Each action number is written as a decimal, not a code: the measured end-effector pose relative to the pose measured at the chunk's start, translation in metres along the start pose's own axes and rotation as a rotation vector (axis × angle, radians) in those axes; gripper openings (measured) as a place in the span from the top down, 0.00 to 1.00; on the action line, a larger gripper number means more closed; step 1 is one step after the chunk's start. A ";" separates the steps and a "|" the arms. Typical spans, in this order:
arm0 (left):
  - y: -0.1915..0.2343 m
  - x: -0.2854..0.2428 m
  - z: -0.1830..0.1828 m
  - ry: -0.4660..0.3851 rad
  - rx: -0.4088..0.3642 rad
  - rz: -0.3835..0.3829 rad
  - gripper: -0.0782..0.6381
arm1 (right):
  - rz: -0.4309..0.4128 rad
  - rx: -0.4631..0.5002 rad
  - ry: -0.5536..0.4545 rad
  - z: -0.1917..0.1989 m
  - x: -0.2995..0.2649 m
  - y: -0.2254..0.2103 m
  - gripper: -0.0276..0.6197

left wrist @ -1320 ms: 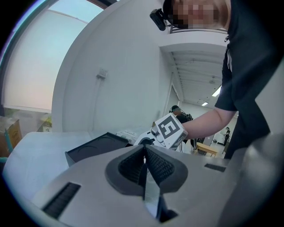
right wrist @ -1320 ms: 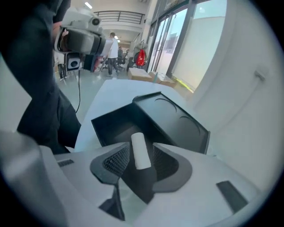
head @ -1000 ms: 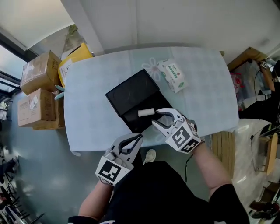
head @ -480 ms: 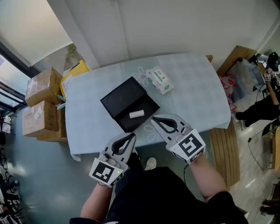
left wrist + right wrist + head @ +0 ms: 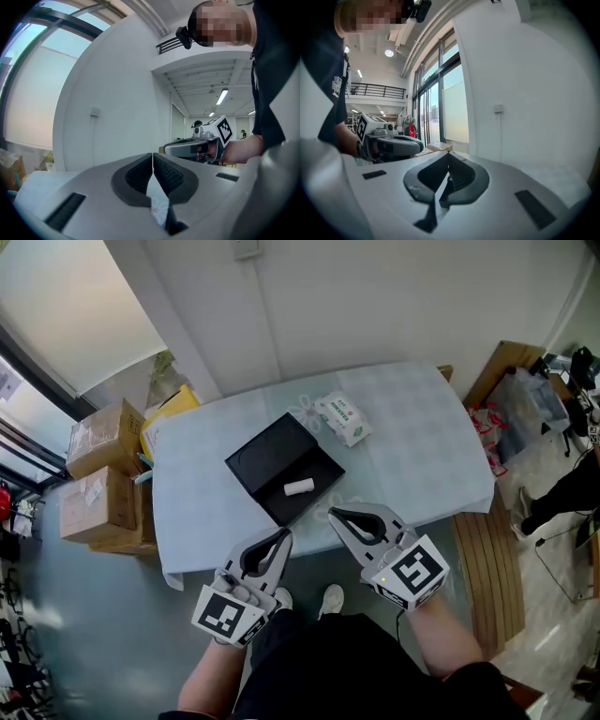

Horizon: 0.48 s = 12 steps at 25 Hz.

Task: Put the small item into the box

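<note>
A small white cylinder lies inside the open black box on the pale blue table. Both grippers hang off the table's near edge, close to my body and apart from the box. My left gripper is shut, with nothing between its jaws. My right gripper is also shut and empty. In the left gripper view the jaws meet in a thin line, and the right gripper shows beyond them. In the right gripper view the jaws are pressed together, with the left gripper off to the side.
A white and green tissue pack lies on the table behind the box. Cardboard boxes and a yellow bag stand on the floor at the left. A wooden slatted piece sits at the right.
The right gripper stood open beside the white cylinder in the box; it has shut empty and pulled back off the table. The left gripper has also drawn back. The cylinder stays in the box.
</note>
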State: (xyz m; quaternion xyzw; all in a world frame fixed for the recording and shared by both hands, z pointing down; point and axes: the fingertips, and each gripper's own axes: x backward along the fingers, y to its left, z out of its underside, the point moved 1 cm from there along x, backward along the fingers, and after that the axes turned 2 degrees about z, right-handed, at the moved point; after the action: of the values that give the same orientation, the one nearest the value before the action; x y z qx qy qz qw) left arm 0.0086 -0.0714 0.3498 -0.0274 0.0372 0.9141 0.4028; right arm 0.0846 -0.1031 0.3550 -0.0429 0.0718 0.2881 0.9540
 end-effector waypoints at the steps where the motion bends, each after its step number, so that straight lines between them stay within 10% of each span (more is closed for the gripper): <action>1: 0.000 0.002 0.000 0.000 0.001 0.003 0.88 | 0.001 -0.004 -0.002 -0.001 0.001 0.004 0.94; 12: 0.008 0.045 0.002 0.017 0.007 0.084 0.88 | 0.064 -0.064 0.000 0.004 -0.006 0.057 0.94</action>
State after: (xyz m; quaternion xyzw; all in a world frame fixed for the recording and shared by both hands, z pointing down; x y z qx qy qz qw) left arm -0.0274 -0.0433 0.3482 -0.0323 0.0450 0.9299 0.3637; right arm 0.0483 -0.0587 0.3573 -0.0712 0.0640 0.3206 0.9424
